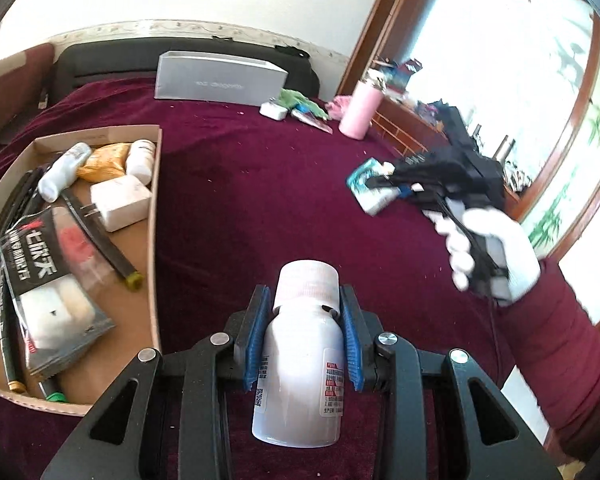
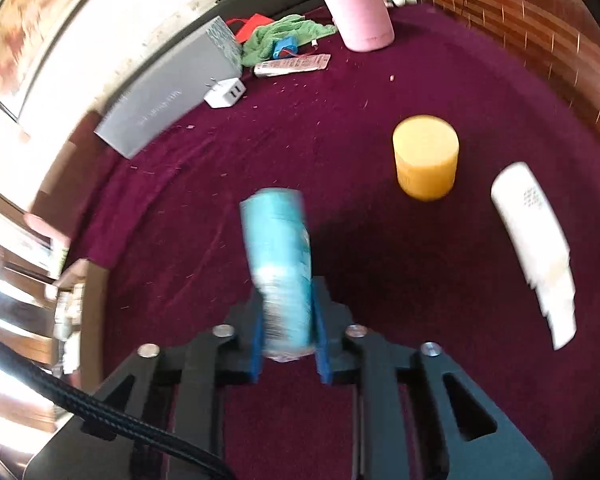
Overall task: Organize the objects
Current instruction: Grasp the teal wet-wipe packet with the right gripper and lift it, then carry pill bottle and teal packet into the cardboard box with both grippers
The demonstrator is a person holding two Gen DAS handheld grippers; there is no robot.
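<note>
Plush cloth, smooth plastic, raw cardboard

A matt, napped burgundy cloth (image 1: pixel 260 200) lies under it all; the white bottle (image 1: pixel 300 360) is smooth plastic with a soft sheen and a paper label; the tray (image 1: pixel 154 240) is plain matt cardboard; the yellow jar (image 2: pixel 426 158) looks waxy-smooth; the glove (image 1: pixel 496 248) is knitted white fabric.

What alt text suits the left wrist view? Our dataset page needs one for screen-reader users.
The left tongs grip a white plastic bottle above a maroon cloth-covered table. A shallow cardboard tray of small items sits left; at right, a white-gloved hand holds the right tongs, shut on a teal packet.
</note>
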